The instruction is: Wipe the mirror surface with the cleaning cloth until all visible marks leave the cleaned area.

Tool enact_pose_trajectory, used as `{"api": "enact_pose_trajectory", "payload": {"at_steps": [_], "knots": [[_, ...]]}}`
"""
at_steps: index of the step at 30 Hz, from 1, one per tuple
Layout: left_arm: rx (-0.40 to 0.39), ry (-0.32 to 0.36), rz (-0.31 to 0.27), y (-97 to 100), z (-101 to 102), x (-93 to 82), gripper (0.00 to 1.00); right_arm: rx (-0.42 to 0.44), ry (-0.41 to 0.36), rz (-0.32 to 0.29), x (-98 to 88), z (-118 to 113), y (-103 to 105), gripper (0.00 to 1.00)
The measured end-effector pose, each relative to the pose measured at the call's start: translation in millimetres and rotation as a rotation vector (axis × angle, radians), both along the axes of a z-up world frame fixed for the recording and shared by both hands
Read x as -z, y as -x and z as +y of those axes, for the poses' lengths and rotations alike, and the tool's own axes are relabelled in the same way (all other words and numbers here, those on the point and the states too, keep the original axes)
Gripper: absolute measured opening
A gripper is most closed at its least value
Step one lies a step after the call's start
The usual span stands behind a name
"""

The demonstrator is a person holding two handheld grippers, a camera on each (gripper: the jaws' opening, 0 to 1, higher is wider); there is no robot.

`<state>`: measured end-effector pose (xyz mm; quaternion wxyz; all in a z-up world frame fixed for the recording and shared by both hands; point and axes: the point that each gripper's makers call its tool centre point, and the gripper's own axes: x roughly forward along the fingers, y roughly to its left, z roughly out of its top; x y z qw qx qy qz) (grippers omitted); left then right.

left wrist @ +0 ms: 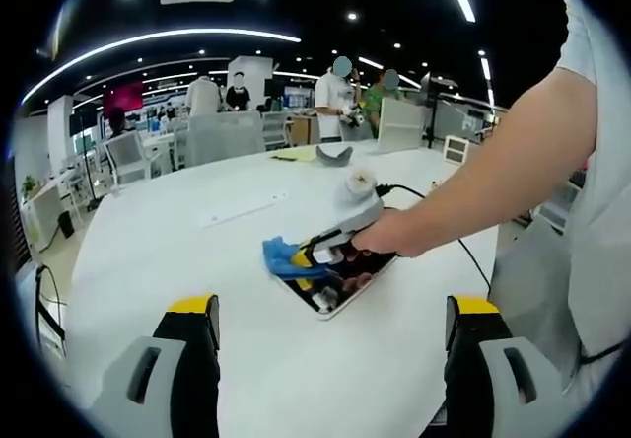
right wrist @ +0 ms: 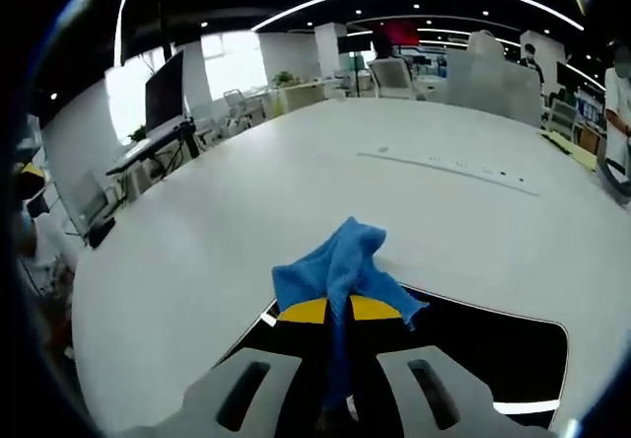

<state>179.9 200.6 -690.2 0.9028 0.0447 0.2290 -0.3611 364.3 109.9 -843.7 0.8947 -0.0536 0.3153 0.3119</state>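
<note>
In the left gripper view, a small white-framed mirror [left wrist: 343,288] lies flat on the white table [left wrist: 197,251]. A person's hand holds my right gripper [left wrist: 314,256] over the mirror's left end, with a blue cleaning cloth [left wrist: 279,258] in its yellow tips. My left gripper [left wrist: 333,308] hangs open nearer the table's front edge, its jaws wide apart with nothing between them. In the right gripper view, my right gripper [right wrist: 340,310] is shut on the blue cloth [right wrist: 340,260], which bunches out over the table just past the mirror's dark glass [right wrist: 493,349].
A black cable [left wrist: 449,223] runs across the table behind the hand. A grey object [left wrist: 335,154] lies at the far edge. Beyond the table are chairs [left wrist: 225,137], several people and a monitor [right wrist: 163,88]. A power strip slot [right wrist: 444,167] crosses the table.
</note>
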Motion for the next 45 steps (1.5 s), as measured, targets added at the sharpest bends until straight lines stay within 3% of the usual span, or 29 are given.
{"api": "enact_pose_trajectory", "payload": {"at_steps": [16, 27, 45], "knots": [[0.008, 0.001, -0.020, 9.2, -4.3, -7.8, 0.96, -0.017, -0.014, -0.005, 0.1, 3.7, 27.0, 0.01], [0.009, -0.017, -0.032, 29.7, -3.4, -7.8, 0.95, -0.055, 0.018, -0.019, 0.9, 7.0, 51.8, 0.01], [-0.017, 0.005, -0.041, 48.0, -8.6, -14.1, 0.95, -0.033, 0.012, -0.015, 0.4, 7.8, 91.0, 0.01]]}}
